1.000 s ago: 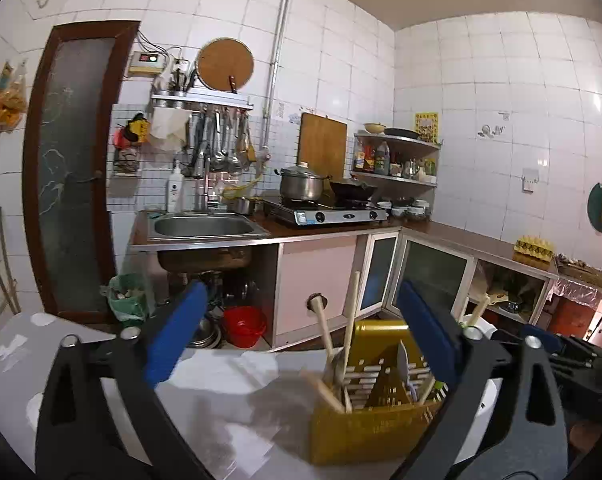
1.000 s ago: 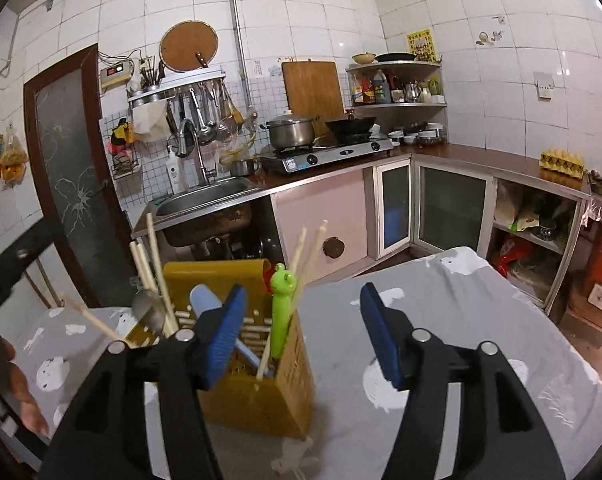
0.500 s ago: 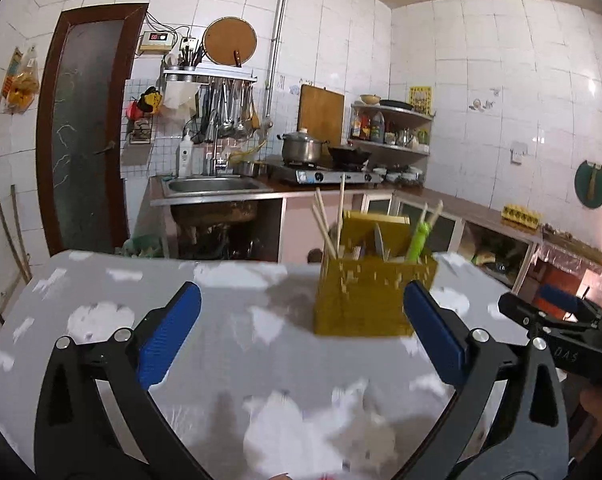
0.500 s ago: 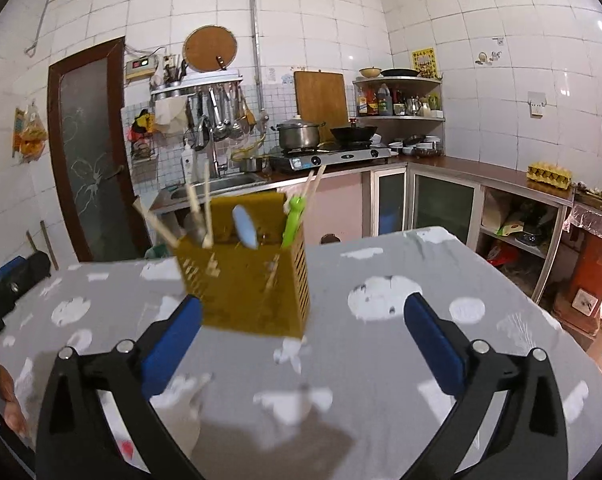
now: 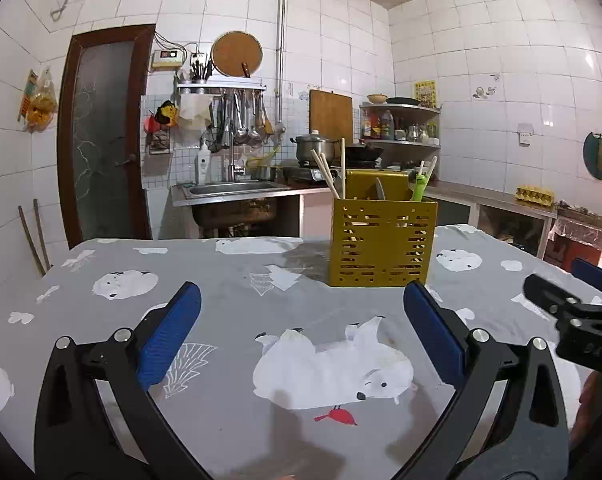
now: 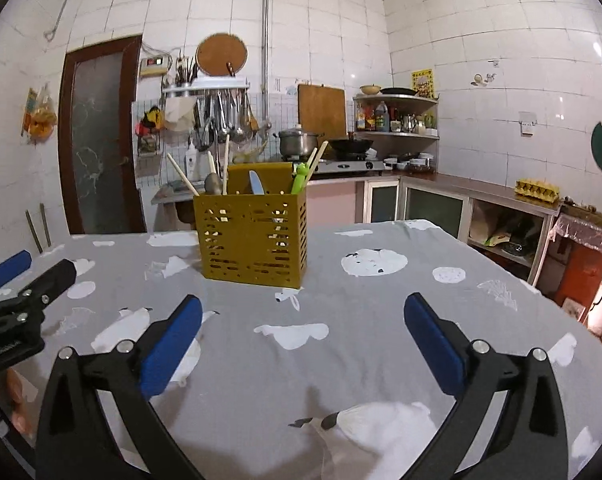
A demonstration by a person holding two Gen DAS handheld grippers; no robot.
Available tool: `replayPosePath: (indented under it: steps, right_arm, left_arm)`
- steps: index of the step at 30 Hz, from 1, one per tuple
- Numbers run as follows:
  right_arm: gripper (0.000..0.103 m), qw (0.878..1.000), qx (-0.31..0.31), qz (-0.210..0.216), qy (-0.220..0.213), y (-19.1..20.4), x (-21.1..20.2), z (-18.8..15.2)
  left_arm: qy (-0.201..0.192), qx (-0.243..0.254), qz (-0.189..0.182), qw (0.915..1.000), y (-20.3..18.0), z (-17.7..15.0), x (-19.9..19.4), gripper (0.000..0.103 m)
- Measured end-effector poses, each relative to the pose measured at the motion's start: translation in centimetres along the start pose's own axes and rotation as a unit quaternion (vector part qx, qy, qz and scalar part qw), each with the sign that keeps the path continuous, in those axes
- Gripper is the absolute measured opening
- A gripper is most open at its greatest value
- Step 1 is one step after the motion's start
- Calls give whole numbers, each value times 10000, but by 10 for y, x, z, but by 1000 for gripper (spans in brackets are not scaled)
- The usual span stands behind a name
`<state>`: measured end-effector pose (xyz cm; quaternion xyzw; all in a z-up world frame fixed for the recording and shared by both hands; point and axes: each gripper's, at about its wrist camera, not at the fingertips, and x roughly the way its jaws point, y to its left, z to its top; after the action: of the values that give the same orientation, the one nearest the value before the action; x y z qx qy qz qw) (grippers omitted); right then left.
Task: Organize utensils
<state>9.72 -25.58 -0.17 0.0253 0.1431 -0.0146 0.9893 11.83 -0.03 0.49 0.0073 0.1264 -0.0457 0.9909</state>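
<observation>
both grippers, left gripper [image 5: 301,328] and right gripper [image 6: 303,330], wide apart, empty

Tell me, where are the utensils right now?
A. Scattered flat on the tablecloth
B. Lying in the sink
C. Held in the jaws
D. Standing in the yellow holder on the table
D: chopsticks, a green utensil and others stand in the yellow holder on the tablecloth, while both sets of jaws are wide open and empty.
</observation>
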Motion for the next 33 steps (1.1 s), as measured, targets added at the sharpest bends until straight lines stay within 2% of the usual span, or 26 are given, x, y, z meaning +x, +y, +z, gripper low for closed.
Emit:
replayPosePath:
  steps: [4, 10, 33]
  right_arm:
    - [99, 9997, 64, -19, -230, -3, -9, -2]
    - [99, 9995, 24, 16, -313, -1, -13, -3]
    - [99, 9996, -34, -30, -267, -2, -15, -6]
  left_arm:
    - [105, -81, -69, 9999, 2, -1, 5, 98]
    - [-54, -14, -97, 9999, -1, -2, -3, 98]
    - [-143, 194, -34, 9997, -9, -2, -8, 98]
